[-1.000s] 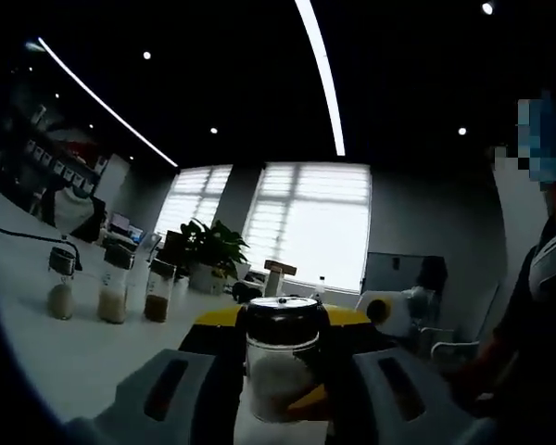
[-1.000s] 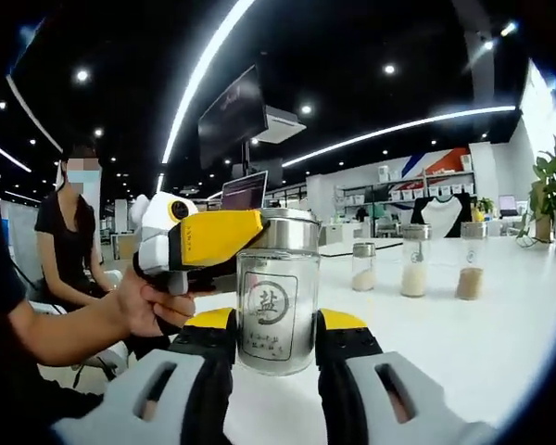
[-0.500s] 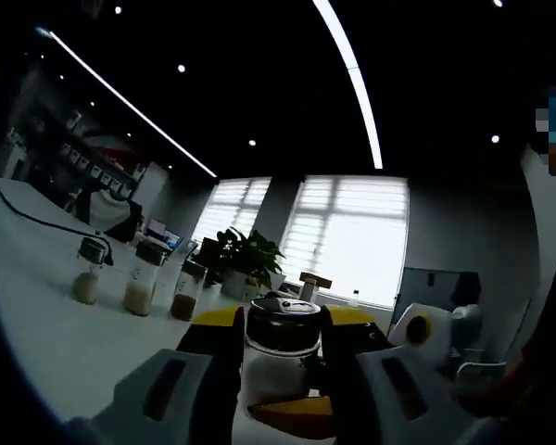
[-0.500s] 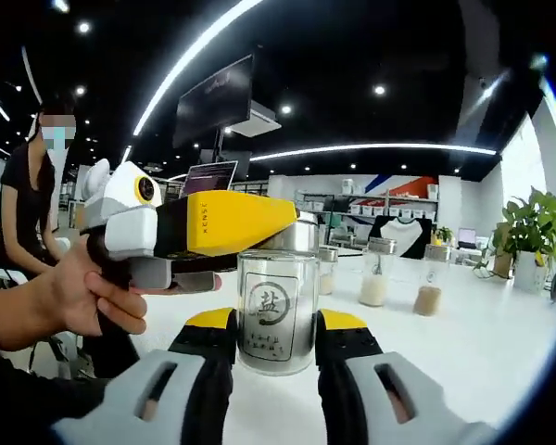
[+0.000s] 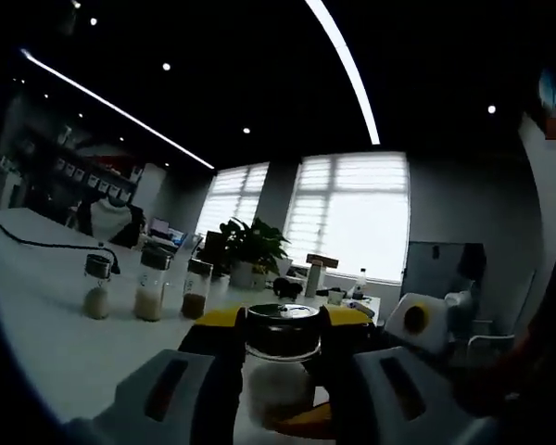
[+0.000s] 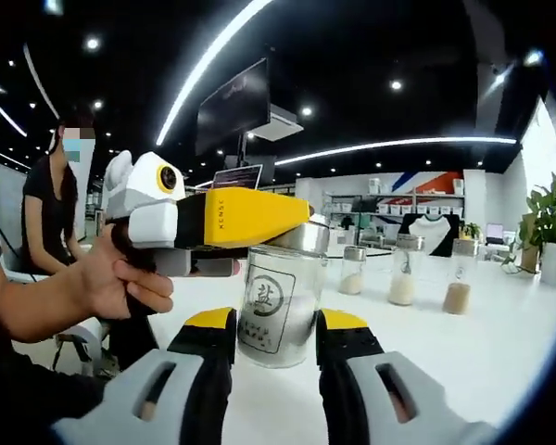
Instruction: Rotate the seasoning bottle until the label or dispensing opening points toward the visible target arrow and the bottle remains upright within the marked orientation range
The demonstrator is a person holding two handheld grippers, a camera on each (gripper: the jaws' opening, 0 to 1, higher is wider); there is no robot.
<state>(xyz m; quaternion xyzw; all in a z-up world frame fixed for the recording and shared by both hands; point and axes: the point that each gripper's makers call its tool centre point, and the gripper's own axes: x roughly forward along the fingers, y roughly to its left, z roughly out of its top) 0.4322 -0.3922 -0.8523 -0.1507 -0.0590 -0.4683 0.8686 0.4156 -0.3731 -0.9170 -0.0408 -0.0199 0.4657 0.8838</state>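
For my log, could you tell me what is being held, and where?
The salt jar: the right tool clamps its glass body low down, the left tool its lid.

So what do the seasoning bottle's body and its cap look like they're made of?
The seasoning bottle body looks like clear glass, possibly hard plastic: you can see white grains through it, and it shows glossy reflections around the printed label. Its cap looks like brushed metal, silvery with a soft sheen in the right gripper view; in the left gripper view it reads dark against the window light.
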